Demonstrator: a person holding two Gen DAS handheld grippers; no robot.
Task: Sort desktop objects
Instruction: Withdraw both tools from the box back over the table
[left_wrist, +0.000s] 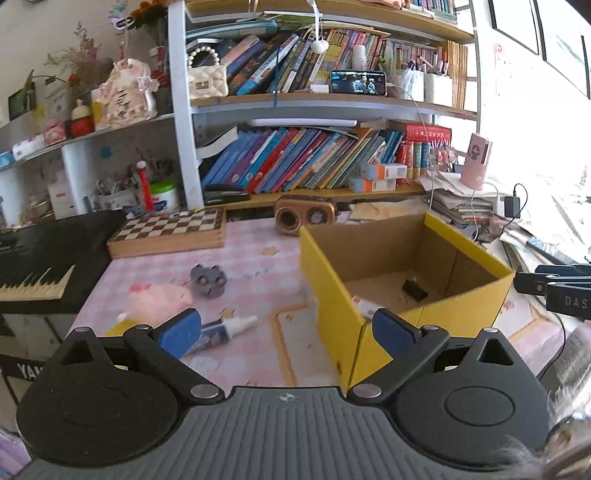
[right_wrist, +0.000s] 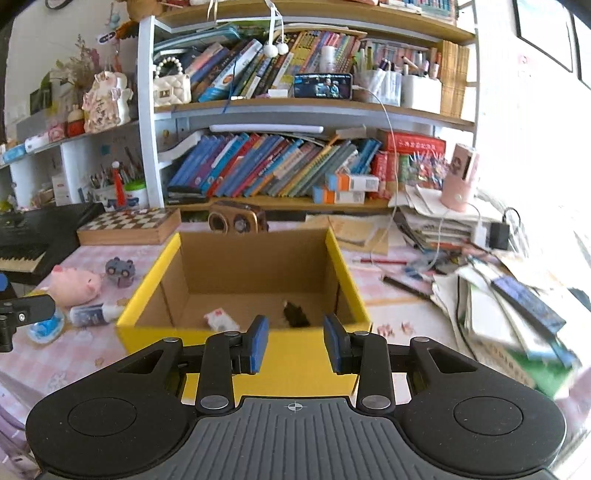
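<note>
A yellow cardboard box (left_wrist: 321, 273) (right_wrist: 146, 295) stands on the pink desk. Inside lie a black clip (left_wrist: 414, 290) (right_wrist: 295, 314) and a small white-and-red packet (left_wrist: 364, 304) (right_wrist: 219, 319). To its left lie a pink plush pig (left_wrist: 157, 299) (right_wrist: 74, 282), a grey toy car (left_wrist: 208, 280) (right_wrist: 119, 269) and a glue bottle (left_wrist: 225, 328) (right_wrist: 94, 314). My left gripper (left_wrist: 286, 332) is open and empty, above the desk at the box's near left corner. My right gripper (right_wrist: 295, 343) is open and empty, in front of the box's near wall.
A chessboard box (left_wrist: 170, 232) and a wooden speaker (left_wrist: 304, 216) sit behind. A keyboard (left_wrist: 37, 258) lies at the left. Stacked papers and books (right_wrist: 498, 295) crowd the right, with pens (right_wrist: 402, 286) on the desk. Bookshelves (left_wrist: 314, 158) rise at the back.
</note>
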